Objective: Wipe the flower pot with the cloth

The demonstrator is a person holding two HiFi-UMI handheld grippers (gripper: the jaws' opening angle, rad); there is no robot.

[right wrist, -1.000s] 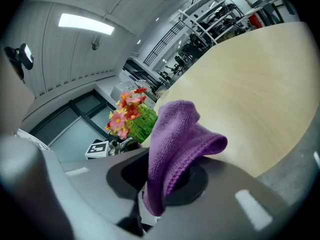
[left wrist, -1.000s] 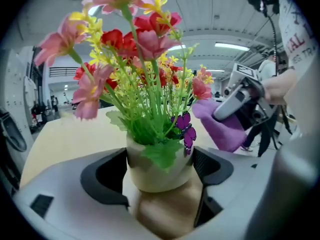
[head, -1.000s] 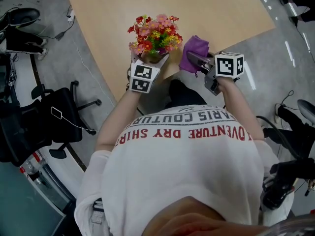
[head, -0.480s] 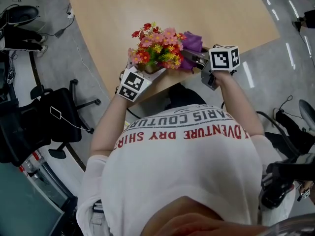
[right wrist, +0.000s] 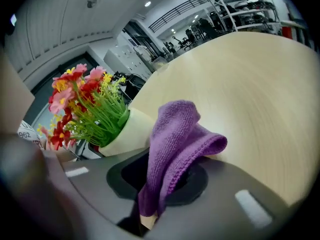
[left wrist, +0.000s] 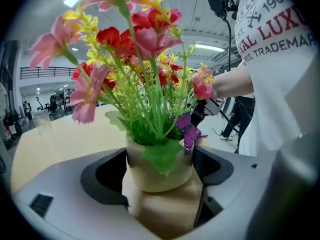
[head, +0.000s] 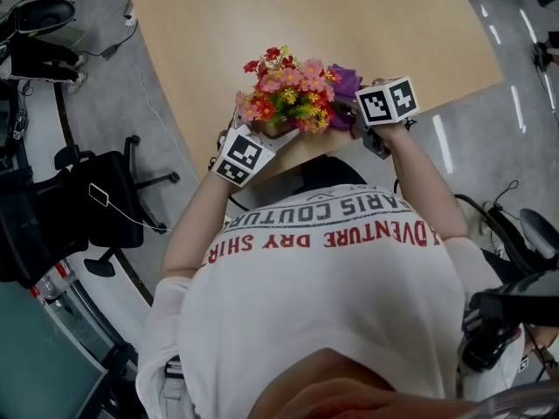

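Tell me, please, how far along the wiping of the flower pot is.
Done: the left hand-held gripper grips the flower pot and the right hand-held gripper holds the purple cloth. In hand: the cloth is beside the pot. Left: the wiping itself; contact is unclear.

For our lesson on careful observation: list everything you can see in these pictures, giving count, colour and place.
table: 1, light wood, ahead of the person
pot: 1, cream, at the table's near edge, between the left gripper's jaws
flowers: 1 bunch, red, pink and yellow with green stems, in the pot
cloth: 1, purple, right of the pot, in the right gripper
chair: 1, black, on the grey floor left of the table
shirt: 1, white with red and grey print, on the person
left gripper: 1, grey, shut on the pot
right gripper: 1, grey, shut on the cloth
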